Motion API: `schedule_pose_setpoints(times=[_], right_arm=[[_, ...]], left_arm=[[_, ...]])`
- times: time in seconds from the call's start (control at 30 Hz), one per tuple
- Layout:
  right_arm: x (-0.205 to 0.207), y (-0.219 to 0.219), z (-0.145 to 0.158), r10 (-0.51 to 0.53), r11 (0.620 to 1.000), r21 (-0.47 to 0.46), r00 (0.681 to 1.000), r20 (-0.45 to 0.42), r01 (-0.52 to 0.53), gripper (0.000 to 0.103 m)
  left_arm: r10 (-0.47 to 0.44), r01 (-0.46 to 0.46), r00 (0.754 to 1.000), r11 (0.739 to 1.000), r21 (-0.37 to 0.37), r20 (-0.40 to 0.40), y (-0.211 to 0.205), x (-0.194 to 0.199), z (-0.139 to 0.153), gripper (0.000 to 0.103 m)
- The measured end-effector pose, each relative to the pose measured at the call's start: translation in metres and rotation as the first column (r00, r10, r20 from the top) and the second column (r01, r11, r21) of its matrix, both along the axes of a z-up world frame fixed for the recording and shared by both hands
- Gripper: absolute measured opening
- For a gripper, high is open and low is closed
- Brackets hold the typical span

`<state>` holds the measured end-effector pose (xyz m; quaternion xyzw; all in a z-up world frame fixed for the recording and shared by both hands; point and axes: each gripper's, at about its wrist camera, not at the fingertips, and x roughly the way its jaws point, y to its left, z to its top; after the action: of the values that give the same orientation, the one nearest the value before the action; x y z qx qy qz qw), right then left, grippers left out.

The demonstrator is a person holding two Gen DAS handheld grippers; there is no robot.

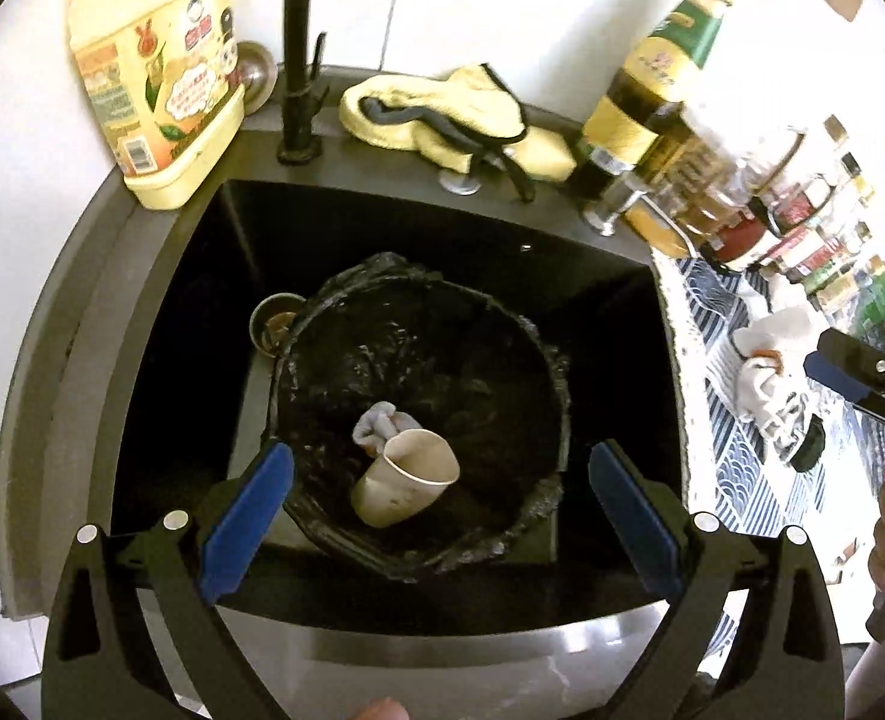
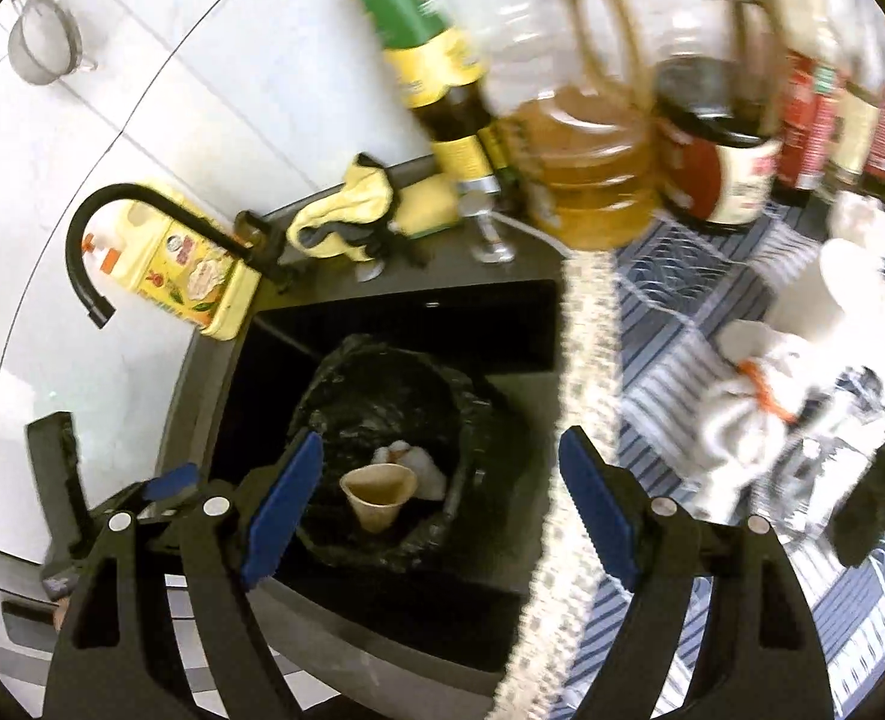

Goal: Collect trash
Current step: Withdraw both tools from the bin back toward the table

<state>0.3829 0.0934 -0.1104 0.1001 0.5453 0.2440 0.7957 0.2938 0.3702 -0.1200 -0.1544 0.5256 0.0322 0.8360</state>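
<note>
Down in the black sink (image 1: 160,360) sits a trash bin (image 1: 316,324) with a paper cup (image 1: 403,483) and tissue (image 1: 376,426) inside. Left gripper (image 1: 439,510) and right gripper (image 2: 439,513) hang above it, fingers apart, holding nothing.

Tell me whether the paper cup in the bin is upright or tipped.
Tipped. The beige paper cup lies on its side inside the black-lined trash bin, its open mouth facing sideways, beside a crumpled white tissue.
</note>
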Motion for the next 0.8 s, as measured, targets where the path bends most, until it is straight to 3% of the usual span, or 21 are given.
schedule_pose_setpoints(times=[0.37,0.6,0.8], right_arm=[[-0.015,-0.1,0.002,-0.154,0.982,-0.108,0.988,0.006,0.154,0.08],[-0.008,-0.15,0.006,-0.057,0.97,-0.233,0.995,0.085,0.075,0.08],[0.005,-0.197,0.016,0.067,0.957,-0.29,0.986,0.151,-0.021,0.083]], left_arm=[[-0.064,0.066,0.997,0.996,-0.059,0.047,-0.049,0.001,0.011,0.096],[-0.07,0.073,0.995,0.996,-0.042,0.068,-0.101,0.006,0.018,0.096],[0.035,-0.03,0.995,0.998,-0.063,0.091,-0.138,-0.002,0.023,0.096]])
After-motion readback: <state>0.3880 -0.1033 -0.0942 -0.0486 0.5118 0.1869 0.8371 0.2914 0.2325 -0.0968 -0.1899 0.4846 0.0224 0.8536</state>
